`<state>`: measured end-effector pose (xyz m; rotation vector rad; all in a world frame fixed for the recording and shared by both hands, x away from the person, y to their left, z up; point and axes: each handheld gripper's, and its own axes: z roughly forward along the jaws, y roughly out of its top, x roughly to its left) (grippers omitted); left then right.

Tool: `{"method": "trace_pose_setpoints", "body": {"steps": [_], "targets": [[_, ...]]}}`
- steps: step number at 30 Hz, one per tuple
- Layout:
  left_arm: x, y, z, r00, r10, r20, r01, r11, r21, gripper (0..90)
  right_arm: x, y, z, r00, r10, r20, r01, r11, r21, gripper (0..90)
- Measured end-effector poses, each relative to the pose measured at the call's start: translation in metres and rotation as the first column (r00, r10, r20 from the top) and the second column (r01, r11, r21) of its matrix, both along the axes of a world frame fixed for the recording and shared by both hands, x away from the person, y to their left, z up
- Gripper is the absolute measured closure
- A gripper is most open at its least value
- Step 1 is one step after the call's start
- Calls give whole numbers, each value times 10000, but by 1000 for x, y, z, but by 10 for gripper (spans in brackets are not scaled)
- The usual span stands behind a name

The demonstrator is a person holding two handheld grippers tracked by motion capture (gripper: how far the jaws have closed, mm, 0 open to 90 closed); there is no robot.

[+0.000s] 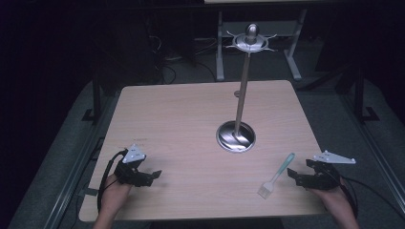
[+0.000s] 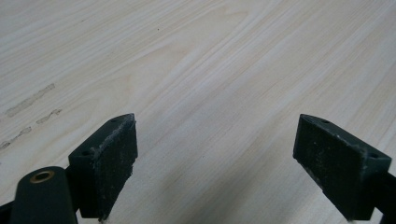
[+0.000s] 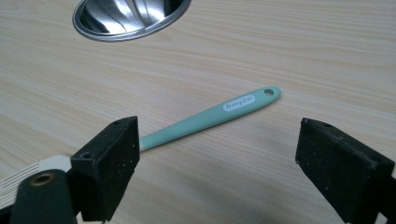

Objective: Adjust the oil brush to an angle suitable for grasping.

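Wooden table (image 1: 191, 124), right claw (image 3: 217, 154) wide open, empty, near brush (image 3: 210, 119)

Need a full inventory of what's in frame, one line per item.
Table: 1, light wood grain, centre of the high view.
Stand: 1, silver metal, upright pole on a round base, hooks around its top, right of the table's centre.
Brush: 1, mint-green handle with a hole at its end, pale bristles, lying flat near the front right edge, just ahead of the right gripper.
Table frame: 1, grey legs, on the floor behind the table.
Left gripper: 1, black, jaws open, over bare table at front left, holding nothing.
Right gripper: 1, black, jaws open, beside the brush, not gripping it.
Hands: 2, entering from the bottom edge, one on each gripper.
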<state>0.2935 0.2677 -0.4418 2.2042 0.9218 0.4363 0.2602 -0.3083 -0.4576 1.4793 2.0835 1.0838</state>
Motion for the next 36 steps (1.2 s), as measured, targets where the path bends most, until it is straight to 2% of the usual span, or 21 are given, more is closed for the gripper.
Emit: {"method": "trace_pose_setpoints", "body": {"steps": [7, 9, 12, 13, 14, 19, 26, 31, 36], "targets": [[-1, 0, 1, 10000, -36, 34, 36, 10000, 57, 134, -2, 0, 7, 9993, 70, -357, -67, 9999, 92, 136], [-1, 0, 1, 10000, -26, 34, 26, 10000, 58, 134, -2, 0, 10, 9991, 21, -433, -20, 10000, 32, 167], [-2, 2, 1, 10000, 12, 44, -12, 10000, 65, 134, 0, -1, 14, 9968, -113, -787, 112, 9999, -8, 285], [-2, 2, 0, 10000, 43, 53, -43, 10000, 7, 134, 0, -1, 14, 9968, -113, -787, 112, 9999, -8, 285], [-2, 3, 0, 10000, 76, 24, -76, 9999, -72, 134, 3, -2, 19, 9962, -159, -858, 155, 9999, -52, 383], [-1, 3, -1, 10000, 3, -6, -3, 10000, -26, 134, 10, -4, 29, 9962, -118, -861, 94, 9995, -288, 608], [-1, 2, -1, 10000, 6, -27, -5, 10000, 52, 134, 26, -8, 30, 9933, -238, -1127, 171, 9981, -599, 882], [-2, 4, 0, 10000, 38, 4, -38, 10000, 39, 134, 37, -10, 29, 9907, -314, -1320, 188, 9953, -952, 898], [-2, 5, 0, 9999, 143, 52, -143, 9999, 80, 134, 54, -10, 29, 9869, -266, -1594, 101, 9946, -1033, 898]]}}
